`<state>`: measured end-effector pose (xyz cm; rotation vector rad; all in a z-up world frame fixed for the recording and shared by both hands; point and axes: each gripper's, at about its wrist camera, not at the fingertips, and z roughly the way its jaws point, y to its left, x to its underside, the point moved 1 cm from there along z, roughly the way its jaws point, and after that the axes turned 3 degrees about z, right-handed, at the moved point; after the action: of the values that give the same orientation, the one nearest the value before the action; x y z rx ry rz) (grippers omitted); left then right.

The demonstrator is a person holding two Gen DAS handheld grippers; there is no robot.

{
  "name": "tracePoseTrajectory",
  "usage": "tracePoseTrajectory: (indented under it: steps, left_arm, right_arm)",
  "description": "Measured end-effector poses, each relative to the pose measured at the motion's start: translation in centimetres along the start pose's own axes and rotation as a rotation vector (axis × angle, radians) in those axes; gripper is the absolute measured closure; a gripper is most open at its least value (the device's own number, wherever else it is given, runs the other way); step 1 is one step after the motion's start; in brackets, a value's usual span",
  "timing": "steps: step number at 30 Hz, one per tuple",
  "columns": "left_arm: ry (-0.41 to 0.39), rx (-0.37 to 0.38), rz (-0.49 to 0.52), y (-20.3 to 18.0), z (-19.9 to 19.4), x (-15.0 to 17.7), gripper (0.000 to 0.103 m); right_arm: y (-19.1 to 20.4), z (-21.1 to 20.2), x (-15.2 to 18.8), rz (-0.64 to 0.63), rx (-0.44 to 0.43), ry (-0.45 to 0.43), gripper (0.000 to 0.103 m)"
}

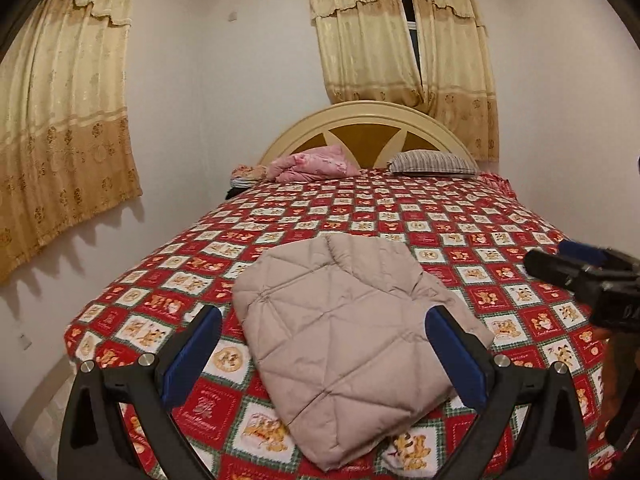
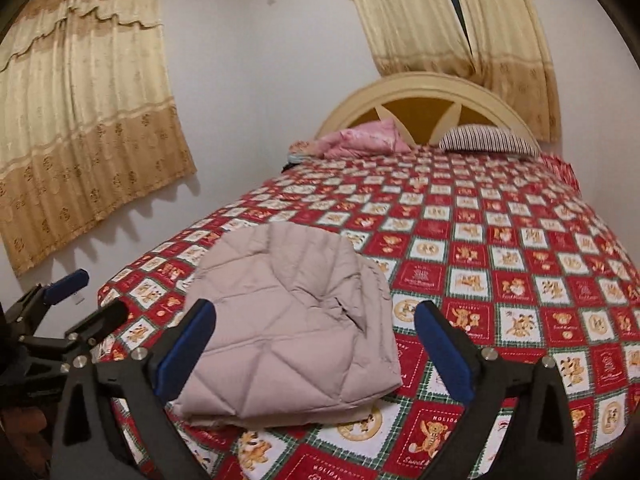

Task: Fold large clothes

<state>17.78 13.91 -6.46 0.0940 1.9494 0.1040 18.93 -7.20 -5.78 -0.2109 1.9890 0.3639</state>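
left wrist view:
risk: folded beige quilted puffer jacket (image 1: 340, 344) looks springy; judgement: padding could push the fold open, or a finger snagging the loose right flap could drag it apart.
jacket: flat on the red bear-print checked bedspread (image 1: 500, 216), near the foot edge, thick fold edge toward camera.
left gripper (image 1: 324, 328): jaws spread wide, empty; blue pads either side of the jacket, above it, contact not evident.
right gripper (image 1: 580, 268): at far right edge, off the jacket; jaw state cannot tell here.

right wrist view:
risk: jacket (image 2: 288, 320) sits close to the bed's left edge; judgement: a sideways nudge could slide it off.
right gripper (image 2: 316, 328): jaws apart, holding nothing; left pad over jacket's near-left part, right pad over bare bedspread (image 2: 520, 240).
left gripper (image 2: 84, 292): lower left, jaws parted, clear of jacket.
status: judgement: fold looks done.
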Motion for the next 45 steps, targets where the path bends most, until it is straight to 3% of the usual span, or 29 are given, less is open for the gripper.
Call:
tracePoseTrajectory:
  steps: [8,45]
  left_arm:
    - [-0.024,-0.008,-0.028,1.4,-1.5,0.0,0.001]
    - [-0.017,-0.019,0.008,0.6,-1.5,-0.1,0.001]
  right_arm:
    - [0.6,-0.9,0.0,-0.010,-0.008,-0.017,0.000]
    - [1.4,-2.5,1.2,-0.057,-0.026,-0.039,0.000]
